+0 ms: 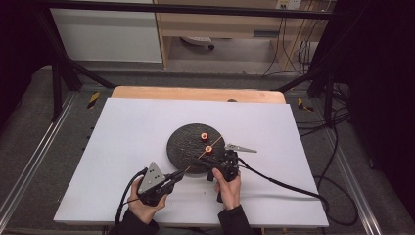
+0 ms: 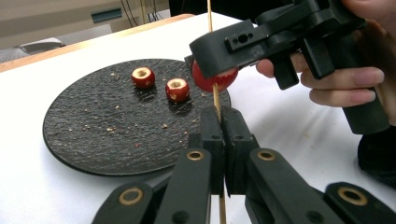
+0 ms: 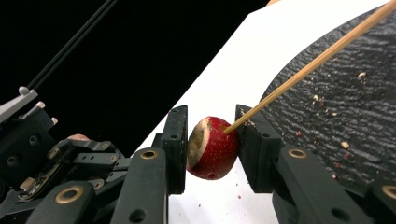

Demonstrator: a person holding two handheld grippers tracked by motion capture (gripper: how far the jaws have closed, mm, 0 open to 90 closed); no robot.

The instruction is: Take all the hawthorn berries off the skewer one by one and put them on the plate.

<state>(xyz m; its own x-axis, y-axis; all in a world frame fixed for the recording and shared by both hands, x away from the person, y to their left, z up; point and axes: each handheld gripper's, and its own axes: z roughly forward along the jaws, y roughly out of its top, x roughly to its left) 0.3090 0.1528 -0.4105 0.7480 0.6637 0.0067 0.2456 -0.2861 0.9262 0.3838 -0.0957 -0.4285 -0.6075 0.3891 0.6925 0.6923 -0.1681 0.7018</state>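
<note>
White tabletop: left gripper pinches thin wooden skewer; right gripper clamps cored red fruit. Keeping the hole lined up matters, pushing slowly over round black slate plate.

My stick is thin and wooden. It pokes into my red fruit. The fruit is round, with its top cut open.

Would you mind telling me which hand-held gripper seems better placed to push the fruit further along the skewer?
Probably the right hand-held gripper: its jaws already clamp the red fruit where the skewer enters it. The left hand-held gripper is shut on the skewer, so it would likely just steady it.
</note>
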